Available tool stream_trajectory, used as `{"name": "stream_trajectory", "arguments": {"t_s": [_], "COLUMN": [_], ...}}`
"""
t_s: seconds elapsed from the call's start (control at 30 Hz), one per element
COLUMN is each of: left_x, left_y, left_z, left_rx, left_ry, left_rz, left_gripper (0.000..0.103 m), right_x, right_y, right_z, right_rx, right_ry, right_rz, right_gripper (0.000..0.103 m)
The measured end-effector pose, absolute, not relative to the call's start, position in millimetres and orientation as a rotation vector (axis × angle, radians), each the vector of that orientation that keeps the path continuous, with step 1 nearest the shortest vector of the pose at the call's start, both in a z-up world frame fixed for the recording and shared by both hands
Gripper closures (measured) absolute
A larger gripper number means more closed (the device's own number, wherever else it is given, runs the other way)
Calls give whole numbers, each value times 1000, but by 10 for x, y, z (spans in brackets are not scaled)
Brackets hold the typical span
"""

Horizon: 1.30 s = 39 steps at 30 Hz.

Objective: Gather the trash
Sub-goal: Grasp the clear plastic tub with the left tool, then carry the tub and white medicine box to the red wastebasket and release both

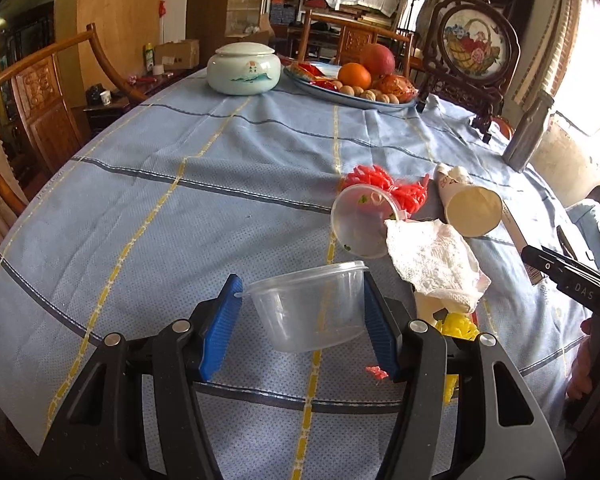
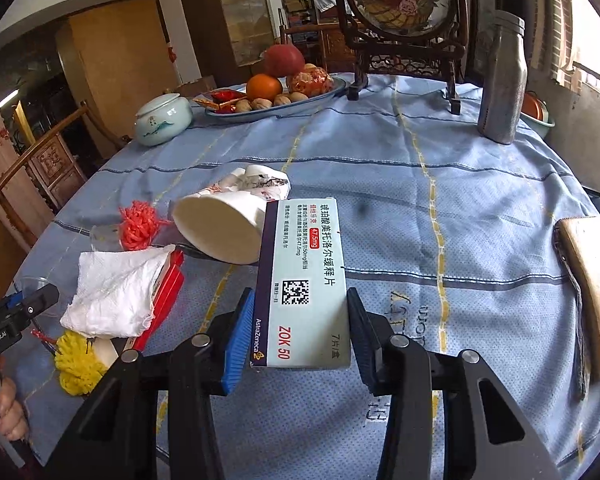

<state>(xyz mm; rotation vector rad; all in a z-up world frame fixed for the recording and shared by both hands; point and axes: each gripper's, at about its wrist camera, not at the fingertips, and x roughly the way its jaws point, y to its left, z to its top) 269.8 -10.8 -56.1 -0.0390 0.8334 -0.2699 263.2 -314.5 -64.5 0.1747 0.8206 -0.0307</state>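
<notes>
My left gripper [image 1: 302, 312] is shut on a clear plastic tub [image 1: 308, 308] and holds it tilted above the blue tablecloth. My right gripper [image 2: 300, 320] is shut on a white medicine box [image 2: 304, 284] and holds it over the cloth. Trash lies between them: a crumpled tissue [image 1: 432, 260] [image 2: 112, 292], a clear lid [image 1: 360, 224], red plastic netting [image 1: 384, 188] [image 2: 138, 224], a tipped paper cup [image 1: 468, 204] [image 2: 228, 220], a yellow tuft [image 2: 78, 364] [image 1: 458, 326] and a red packet [image 2: 168, 292] under the tissue.
A ceramic lidded jar [image 1: 244, 68], a fruit plate [image 1: 300, 80], a framed embroidery stand [image 1: 472, 48] and a metal bottle [image 2: 502, 76] stand at the far side. A brown wallet [image 2: 588, 292] lies at the right. Wooden chairs [image 1: 40, 100] ring the table.
</notes>
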Motion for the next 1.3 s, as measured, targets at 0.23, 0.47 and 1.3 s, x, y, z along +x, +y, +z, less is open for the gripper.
{"name": "stream_trajectory", "arguments": {"t_s": [0.23,0.47,1.3], "left_x": [2526,2193,615], "left_y": [10,203,2441], "left_z": [-424,-149,-580], "left_rx": [-60,-48,-290], "left_ry": [799,730,762], "left_rz": [-218,-149,308], "left_gripper": [45,45,44], "right_x": [2503,2298,1749], "right_y": [-3213,-3156,-1060], "right_z": [-505,-354,160], "right_rx": [209,271,133], "right_ry": [741,661,635], "right_rz": [-22,57,564], "right_gripper": [58,58,58]}}
